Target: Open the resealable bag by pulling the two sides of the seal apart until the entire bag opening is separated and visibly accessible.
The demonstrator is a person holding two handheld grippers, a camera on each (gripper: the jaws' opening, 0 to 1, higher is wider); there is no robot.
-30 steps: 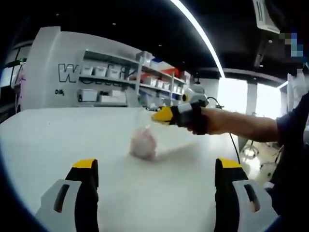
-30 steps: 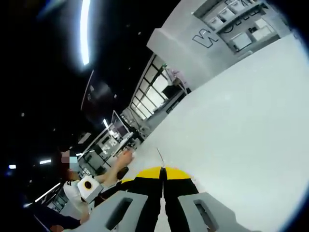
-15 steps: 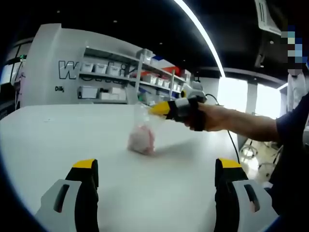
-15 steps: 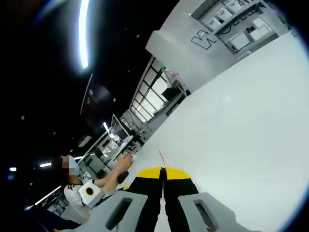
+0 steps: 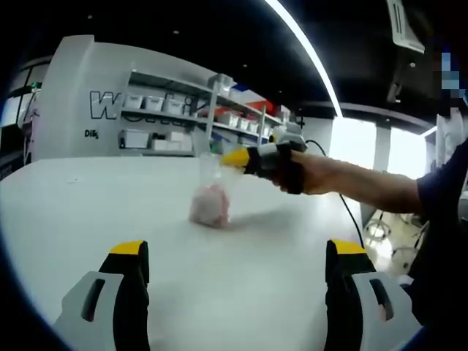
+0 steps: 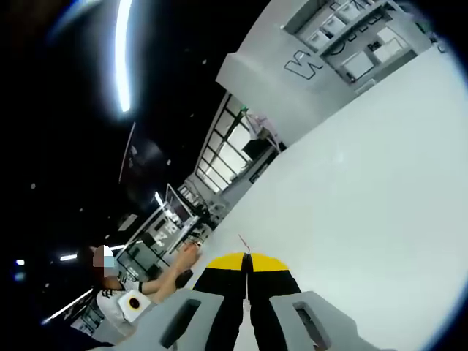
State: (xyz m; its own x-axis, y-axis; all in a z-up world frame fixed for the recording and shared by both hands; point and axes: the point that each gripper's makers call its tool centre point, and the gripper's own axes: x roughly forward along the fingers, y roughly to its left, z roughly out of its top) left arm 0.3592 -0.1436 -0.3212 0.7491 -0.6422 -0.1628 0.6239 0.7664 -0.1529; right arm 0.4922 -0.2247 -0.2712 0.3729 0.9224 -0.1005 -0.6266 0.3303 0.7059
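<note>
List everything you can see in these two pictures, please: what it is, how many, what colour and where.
bag: one, clear with pinkish contents, standing on the table, its top edge pinched by the right claw.
table: one, white, spreading under the bag and both claws.
shelves: one rack, white, with pale boxes, behind the table.
wall panel: one, white with dark lettering, left of the shelves.
ceiling light: one long white strip overhead.
other person: one, in white, far off in the right gripper view.
arm: one, dark sleeve, reaching in from the right.
right claw: one, yellow-tipped, black, shut on the bag.
left claw: one, yellow-tipped, black, open, short of the bag.
</note>
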